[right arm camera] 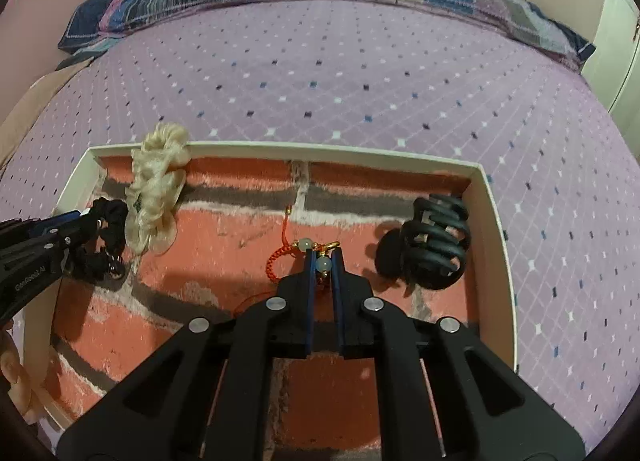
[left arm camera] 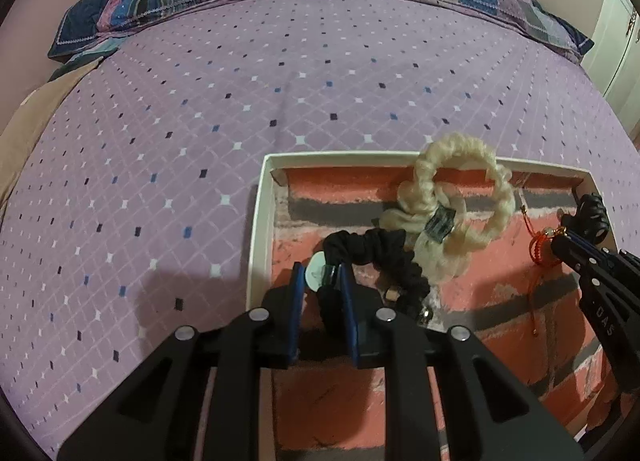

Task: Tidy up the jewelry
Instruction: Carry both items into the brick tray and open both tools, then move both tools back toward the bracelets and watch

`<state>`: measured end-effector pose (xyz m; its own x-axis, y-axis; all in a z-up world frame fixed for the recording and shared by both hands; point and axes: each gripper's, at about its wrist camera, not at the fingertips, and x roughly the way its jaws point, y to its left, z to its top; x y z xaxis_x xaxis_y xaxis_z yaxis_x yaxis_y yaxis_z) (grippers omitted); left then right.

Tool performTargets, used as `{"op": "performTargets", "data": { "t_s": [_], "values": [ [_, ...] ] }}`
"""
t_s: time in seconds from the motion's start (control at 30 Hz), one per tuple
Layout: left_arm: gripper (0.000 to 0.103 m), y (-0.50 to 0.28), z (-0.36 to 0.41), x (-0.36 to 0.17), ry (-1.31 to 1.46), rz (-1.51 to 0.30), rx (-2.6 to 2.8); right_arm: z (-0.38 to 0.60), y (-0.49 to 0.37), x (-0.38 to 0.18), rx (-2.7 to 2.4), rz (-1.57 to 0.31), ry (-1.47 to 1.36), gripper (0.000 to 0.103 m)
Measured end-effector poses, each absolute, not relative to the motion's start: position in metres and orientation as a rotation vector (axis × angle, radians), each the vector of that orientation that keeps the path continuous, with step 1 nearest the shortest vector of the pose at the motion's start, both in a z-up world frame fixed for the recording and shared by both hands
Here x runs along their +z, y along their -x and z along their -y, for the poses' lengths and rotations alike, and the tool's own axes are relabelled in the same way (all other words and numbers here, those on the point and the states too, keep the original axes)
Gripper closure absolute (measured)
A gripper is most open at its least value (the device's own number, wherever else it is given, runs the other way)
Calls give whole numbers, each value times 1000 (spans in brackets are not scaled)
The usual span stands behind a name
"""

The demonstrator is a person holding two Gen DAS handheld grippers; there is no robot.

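In the tray (right arm camera: pixel 494 221) on the bed (right arm camera: pixel 320 81), the left gripper (left arm camera: pixel 323 281) is closed on the black scrunchie (left arm camera: pixel 376 257), pinched between its jaws. The right gripper (right arm camera: pixel 323 267) grips the red cord bracelet (right arm camera: pixel 280 261), a pale bead between its jaws.

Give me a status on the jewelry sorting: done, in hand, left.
Done: the cream scrunchie and black claw clip already lie in the brick-lined tray. In hand: the left gripper is closed on the black scrunchie, and the right gripper pinches the red beaded cord bracelet, both over the tray. Left: releasing both; nothing shows loose on the bedspread.
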<state>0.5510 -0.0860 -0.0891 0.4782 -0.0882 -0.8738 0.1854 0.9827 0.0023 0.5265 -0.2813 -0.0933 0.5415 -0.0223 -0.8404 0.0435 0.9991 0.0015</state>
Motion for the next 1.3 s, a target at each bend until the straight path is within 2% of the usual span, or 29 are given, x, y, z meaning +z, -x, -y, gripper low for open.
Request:
{"op": "performTargets", "data": {
  "t_s": [0.13,0.23,0.27,0.3,0.37,0.43,0.5,0.73,0.8,0.97,1.3],
  "values": [
    [75,-544,83,-87,-112,-1065,-175,285,-521,-94,-34,-1007,-32,91],
    [67,-536,83,-81,-105,-1061,-196,286,-515,-89,-13,-996,-35,69],
    [57,-534,84,-79,-112,-1051,-187,285,-512,-87,1,-986,-29,64],
    [51,-531,84,-76,-117,-1037,-180,285,-508,-83,-7,-973,-5,64],
    [51,-521,84,-68,-116,-1015,-201,287,-500,-74,-3,-956,5,64],
    [50,-509,83,-58,-118,-989,-217,291,-490,-62,7,-932,0,58],
    [41,-494,80,-45,-108,-948,-236,297,-473,-44,-8,-885,13,42],
    [29,-415,56,4,-74,-812,-287,326,-399,1,-24,-791,-24,20],
    [21,-391,49,14,-70,-780,-292,335,-367,15,-39,-748,-27,12],
    [14,-327,33,30,-68,-719,-284,347,-301,37,-58,-676,-47,4],
    [10,-243,15,27,-28,-688,-258,351,-202,35,-126,-621,-88,4]
  ]
}}
